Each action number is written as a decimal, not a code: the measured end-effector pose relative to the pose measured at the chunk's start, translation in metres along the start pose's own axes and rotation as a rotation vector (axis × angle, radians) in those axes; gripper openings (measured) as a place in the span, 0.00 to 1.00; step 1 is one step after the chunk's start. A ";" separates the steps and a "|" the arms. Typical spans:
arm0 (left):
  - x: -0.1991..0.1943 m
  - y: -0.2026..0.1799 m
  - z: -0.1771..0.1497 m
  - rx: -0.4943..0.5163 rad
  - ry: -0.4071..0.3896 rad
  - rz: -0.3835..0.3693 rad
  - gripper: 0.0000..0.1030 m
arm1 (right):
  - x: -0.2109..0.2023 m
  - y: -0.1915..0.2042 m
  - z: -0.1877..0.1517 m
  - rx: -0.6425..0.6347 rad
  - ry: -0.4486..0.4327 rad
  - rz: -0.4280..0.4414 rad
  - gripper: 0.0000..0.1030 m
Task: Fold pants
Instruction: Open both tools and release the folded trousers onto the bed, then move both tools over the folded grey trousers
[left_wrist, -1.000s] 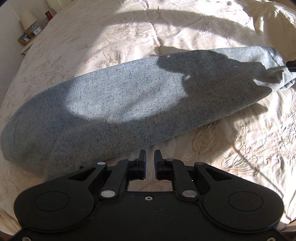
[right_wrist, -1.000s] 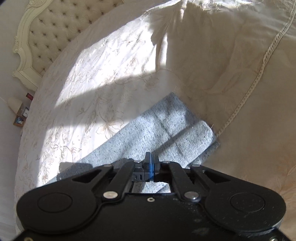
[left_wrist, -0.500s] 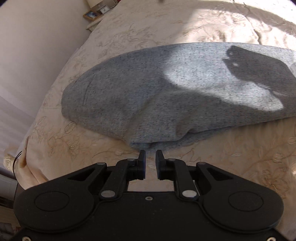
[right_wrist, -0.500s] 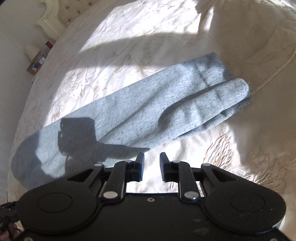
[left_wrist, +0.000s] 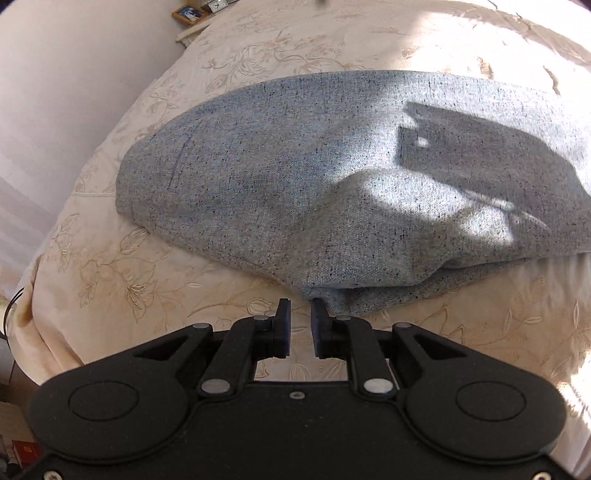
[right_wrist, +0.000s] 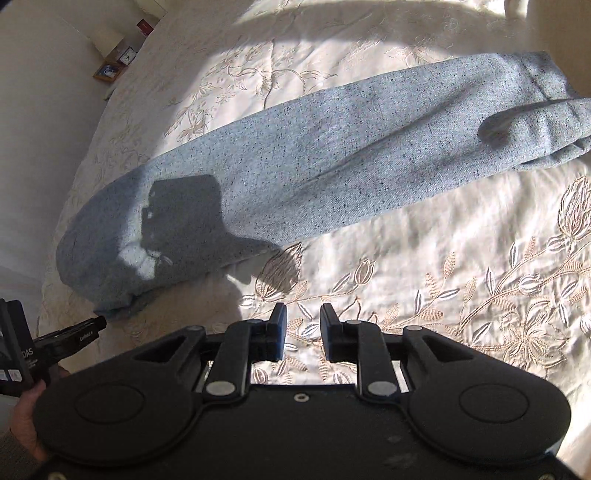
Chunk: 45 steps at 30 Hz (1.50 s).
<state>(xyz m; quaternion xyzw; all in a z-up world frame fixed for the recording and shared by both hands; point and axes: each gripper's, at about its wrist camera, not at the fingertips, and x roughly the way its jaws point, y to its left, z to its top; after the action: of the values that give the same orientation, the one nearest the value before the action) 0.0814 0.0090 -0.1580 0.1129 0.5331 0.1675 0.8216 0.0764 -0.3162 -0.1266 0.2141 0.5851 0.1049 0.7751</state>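
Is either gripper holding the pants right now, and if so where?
Nothing is held. The left gripper is open just short of the pants; the right gripper, just opened, is over bare bedspread.

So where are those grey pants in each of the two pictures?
Left wrist: pants fill the middle, running off the right edge.
Right wrist: pants lie slantwise, lower left to upper right.
Shared landmark: the framed photo beside the bed, upper left.

One pair of grey pants (right_wrist: 332, 162) lies on one cream bedspread (right_wrist: 461, 258). Two black grippers (left_wrist: 300, 325) (right_wrist: 302, 328) show (one per view). Beside the bed stand one picture frame (right_wrist: 107, 71), one small clock (right_wrist: 127, 56) and one lamp (right_wrist: 107, 40).
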 end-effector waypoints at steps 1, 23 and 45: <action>0.003 0.000 -0.001 0.012 0.008 -0.002 0.23 | 0.001 0.004 -0.003 0.006 0.003 -0.002 0.22; 0.006 0.021 0.021 -0.045 -0.036 -0.123 0.23 | 0.037 0.099 -0.028 -0.107 0.052 0.024 0.23; 0.028 0.067 0.083 -0.093 0.099 -0.314 0.10 | 0.094 0.209 -0.005 -0.157 -0.117 0.143 0.23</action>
<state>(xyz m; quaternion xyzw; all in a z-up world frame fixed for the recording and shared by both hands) 0.1570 0.0813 -0.1237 -0.0181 0.5757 0.0670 0.8147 0.1178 -0.0910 -0.1130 0.1998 0.5121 0.1928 0.8128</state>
